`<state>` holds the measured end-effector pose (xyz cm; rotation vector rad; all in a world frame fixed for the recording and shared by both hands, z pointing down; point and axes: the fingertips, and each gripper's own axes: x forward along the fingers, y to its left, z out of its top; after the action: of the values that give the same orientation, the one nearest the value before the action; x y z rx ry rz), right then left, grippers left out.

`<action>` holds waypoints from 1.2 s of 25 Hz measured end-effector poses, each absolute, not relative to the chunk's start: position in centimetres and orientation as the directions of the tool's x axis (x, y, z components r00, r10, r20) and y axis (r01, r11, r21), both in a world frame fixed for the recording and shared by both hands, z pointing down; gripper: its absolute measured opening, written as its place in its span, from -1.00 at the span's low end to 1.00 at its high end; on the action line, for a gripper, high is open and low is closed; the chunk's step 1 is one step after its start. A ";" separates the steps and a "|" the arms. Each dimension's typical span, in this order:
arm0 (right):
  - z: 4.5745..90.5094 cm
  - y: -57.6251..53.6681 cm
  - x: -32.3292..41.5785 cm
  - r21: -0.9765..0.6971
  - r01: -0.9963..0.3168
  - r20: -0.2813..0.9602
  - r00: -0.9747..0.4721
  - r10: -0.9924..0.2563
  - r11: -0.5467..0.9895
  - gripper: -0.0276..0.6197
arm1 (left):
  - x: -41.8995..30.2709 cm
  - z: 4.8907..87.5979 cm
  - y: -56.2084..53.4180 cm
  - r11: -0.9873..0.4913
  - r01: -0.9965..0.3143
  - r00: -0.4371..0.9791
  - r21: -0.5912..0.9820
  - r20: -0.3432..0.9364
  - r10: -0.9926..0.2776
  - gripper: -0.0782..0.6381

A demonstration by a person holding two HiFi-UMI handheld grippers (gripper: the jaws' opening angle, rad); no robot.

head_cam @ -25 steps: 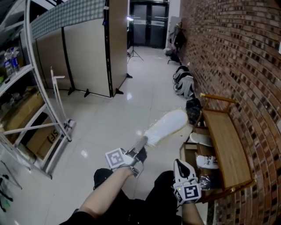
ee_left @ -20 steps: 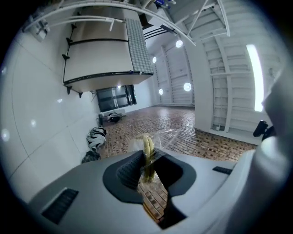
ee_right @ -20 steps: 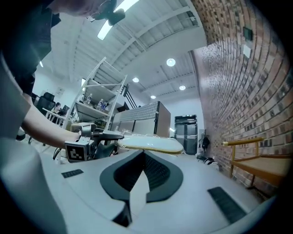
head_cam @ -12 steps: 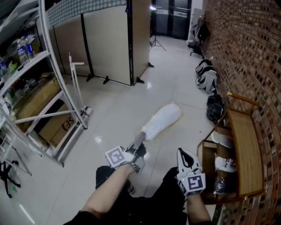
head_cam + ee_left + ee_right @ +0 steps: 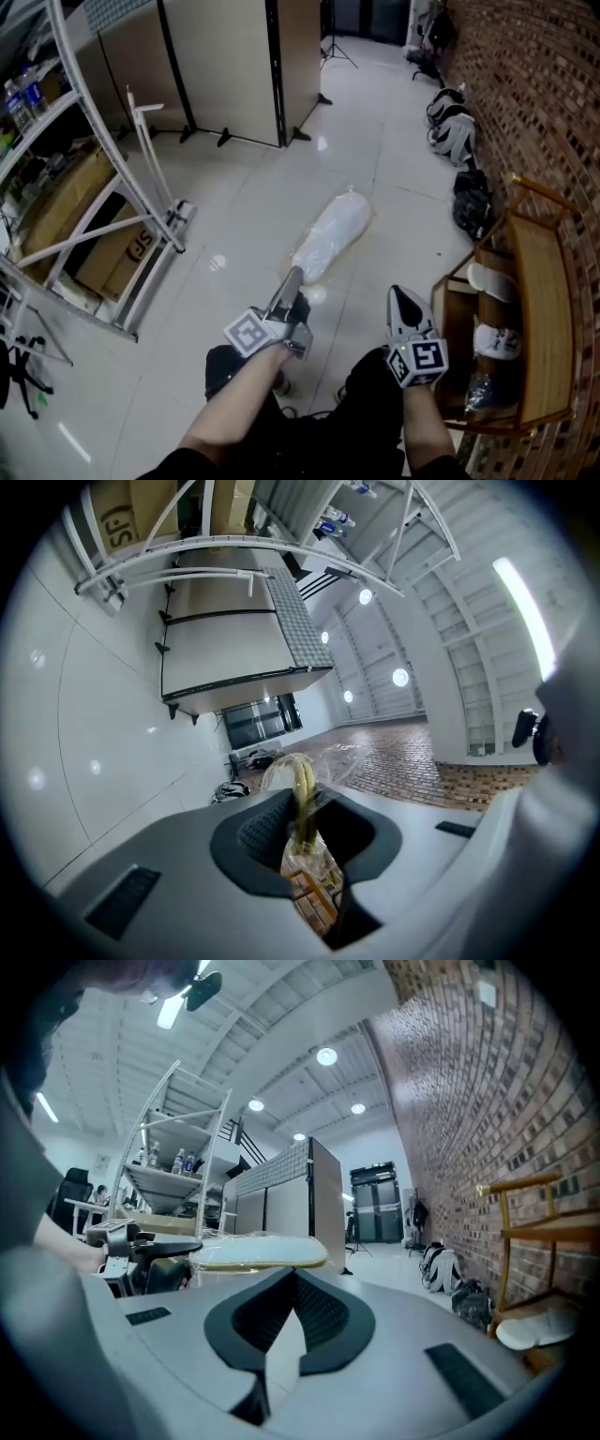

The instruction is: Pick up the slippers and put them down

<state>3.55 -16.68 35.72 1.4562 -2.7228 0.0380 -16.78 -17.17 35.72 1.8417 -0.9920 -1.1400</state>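
A pair of pale slippers wrapped in clear plastic (image 5: 328,239) hangs over the white floor, pointing away from me. My left gripper (image 5: 292,279) is shut on its near end. In the left gripper view the pack (image 5: 302,794) shows edge-on, pinched between the pads of that gripper (image 5: 302,827). My right gripper (image 5: 405,300) is held beside it to the right, shut with nothing in it. In the right gripper view the wrapped slippers (image 5: 258,1252) lie flat above the closed right gripper (image 5: 292,1283), with the left gripper (image 5: 141,1241) at their left end.
A wooden shoe rack (image 5: 539,309) stands against the brick wall at right, with white slippers (image 5: 492,279) and a white shoe (image 5: 497,339) on its shelves. Bags (image 5: 450,131) and a black bag (image 5: 472,206) line the wall. Metal shelving (image 5: 94,187) with a cardboard box (image 5: 122,258) stands at left.
Both grippers have moved and sunk. The wrapped slippers have come lower and away from the shoe rack, and now hang over open floor. The left gripper's hold is unchanged.
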 end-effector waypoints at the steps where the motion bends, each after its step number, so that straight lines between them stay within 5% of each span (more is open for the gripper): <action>1: 36.2 -17.7 3.7 -0.019 -0.840 0.064 -0.542 -0.838 0.542 -0.88 | -17.1 36.1 -17.5 -0.424 -0.236 0.300 0.874 -0.350 -0.887 -0.58; 21: 52.3 -28.7 4.4 -0.018 -0.847 0.298 -0.512 -0.806 0.531 -0.88 | -13.5 58.1 -27.2 -0.134 -0.253 0.340 0.958 -0.042 -0.939 -0.58; 30: 56.9 -30.2 5.3 -0.093 -0.852 0.437 -0.500 -0.748 0.516 -0.88 | -10.8 69.1 -28.6 0.023 -0.150 0.312 0.988 0.069 -0.947 -0.58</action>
<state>5.32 -30.19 56.91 1.3292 -2.4190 0.4249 -10.78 -28.58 69.12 1.4138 -1.0892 -0.8624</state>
